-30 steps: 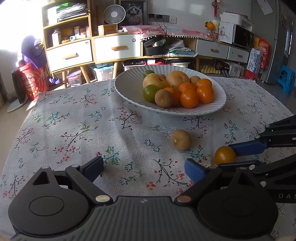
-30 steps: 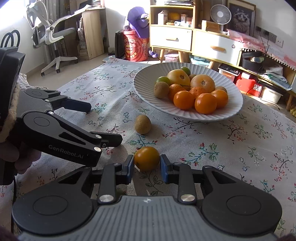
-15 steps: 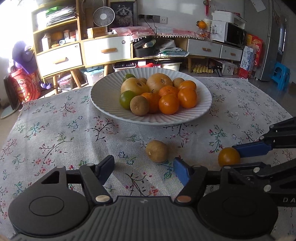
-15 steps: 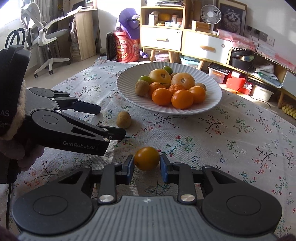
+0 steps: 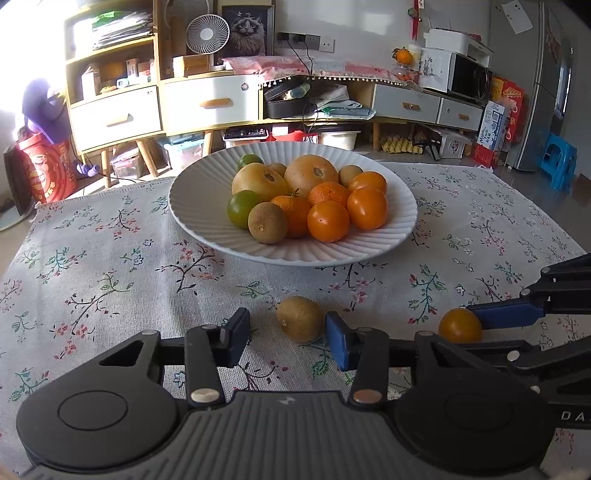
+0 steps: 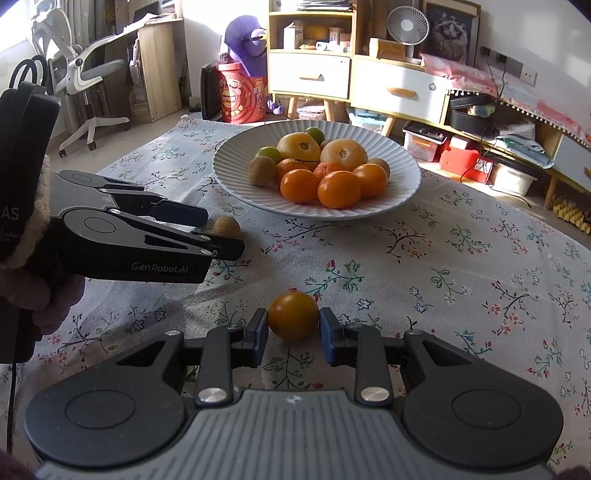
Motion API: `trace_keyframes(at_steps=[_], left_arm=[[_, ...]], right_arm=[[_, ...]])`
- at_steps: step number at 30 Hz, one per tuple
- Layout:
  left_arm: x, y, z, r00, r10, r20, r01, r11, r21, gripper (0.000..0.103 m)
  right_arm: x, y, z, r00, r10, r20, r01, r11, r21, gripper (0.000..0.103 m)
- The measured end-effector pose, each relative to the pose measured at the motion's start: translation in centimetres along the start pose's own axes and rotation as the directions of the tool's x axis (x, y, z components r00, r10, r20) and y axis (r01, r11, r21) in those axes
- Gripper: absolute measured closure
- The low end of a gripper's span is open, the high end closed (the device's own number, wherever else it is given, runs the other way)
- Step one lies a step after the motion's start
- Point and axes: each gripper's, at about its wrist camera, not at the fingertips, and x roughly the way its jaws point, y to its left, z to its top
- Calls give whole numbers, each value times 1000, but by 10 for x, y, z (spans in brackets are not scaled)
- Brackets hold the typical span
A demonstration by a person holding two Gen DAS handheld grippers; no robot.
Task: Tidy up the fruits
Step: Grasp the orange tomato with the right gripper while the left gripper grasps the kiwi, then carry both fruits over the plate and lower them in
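A white ribbed plate (image 5: pixel 207 221) (image 6: pixel 402 184) holds several oranges, green and brown fruits. A loose brown kiwi-like fruit (image 5: pixel 300 318) (image 6: pixel 226 226) lies on the floral tablecloth between the fingers of my left gripper (image 5: pixel 287 334), which is open, its right pad close to the fruit. My left gripper also shows in the right wrist view (image 6: pixel 218 232). A small orange fruit (image 6: pixel 293 315) (image 5: pixel 460 325) sits between the pads of my right gripper (image 6: pixel 293 332), which are close around it with slim gaps; it rests on the cloth.
The table has a floral tablecloth (image 5: pixel 110 266). Behind it stand shelves and drawers (image 5: pixel 207 99), a fan (image 5: pixel 207 35), an office chair (image 6: pixel 81 70) and a blue stool (image 5: pixel 561 162).
My left gripper has moved forward and right, so the brown fruit now lies between its fingers, which have narrowed. My right gripper stays around the orange fruit.
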Motion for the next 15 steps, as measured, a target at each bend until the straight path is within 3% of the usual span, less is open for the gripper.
trace_keyframes(at_steps=[4,15], left_arm=[[-1,-3,0,1000,-23,-8,23,1000,13,84],[-10,0,1,998,-24,-52,24,1000,9,84]], right_arm=[[0,-1,0,1000,0,0,0,1000,-1,76],[-5,-6,9,1000,-11,27,10,1000,17,76]])
